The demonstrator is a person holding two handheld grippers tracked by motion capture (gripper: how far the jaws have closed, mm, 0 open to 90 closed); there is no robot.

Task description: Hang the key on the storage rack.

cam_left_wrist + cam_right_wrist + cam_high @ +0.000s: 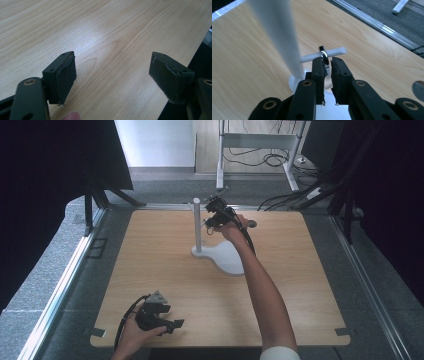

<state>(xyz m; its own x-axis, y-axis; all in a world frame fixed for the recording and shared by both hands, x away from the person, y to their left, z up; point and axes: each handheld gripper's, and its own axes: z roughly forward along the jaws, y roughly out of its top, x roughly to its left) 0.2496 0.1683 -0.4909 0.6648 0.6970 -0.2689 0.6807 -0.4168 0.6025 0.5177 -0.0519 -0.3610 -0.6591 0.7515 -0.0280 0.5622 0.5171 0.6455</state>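
Stand: a white stand (223, 256) sits near the middle of the table, a flat rounded base with an upright white post (197, 223) rising from its left end.
Peg: a thin white crossbar (324, 54) sticks out sideways from the post, level with the tabletop; its long axis runs across the right gripper view from the post toward the right.
Ring: a small metal ring with a dark part (323, 57) hangs on the crossbar, just past the tips of the right gripper; its plane stands upright, edge-on to that camera.
Containers: the stand is the only holder in the scene, and the ring on its crossbar is all it carries.
Right gripper: the right gripper (214, 213) is held high beside the top of the post, at arm's length. Its jaws stand almost together with a narrow slit between the pads; the ring sits at the slit's far end, and whether the pads press on it cannot be told.
Left gripper: the left gripper (170, 322) rests low at the near left edge of the table, jaws spread wide with bare wood between them.
Surface: a light wooden table (150, 265) with rounded corners, and a dark round hole (252, 224) near its far right part.
Room: grey carpet around the table, metal rails (65, 280) along both sides, dark curtains left and right, a white frame (257, 142) and loose cables (270, 157) beyond.
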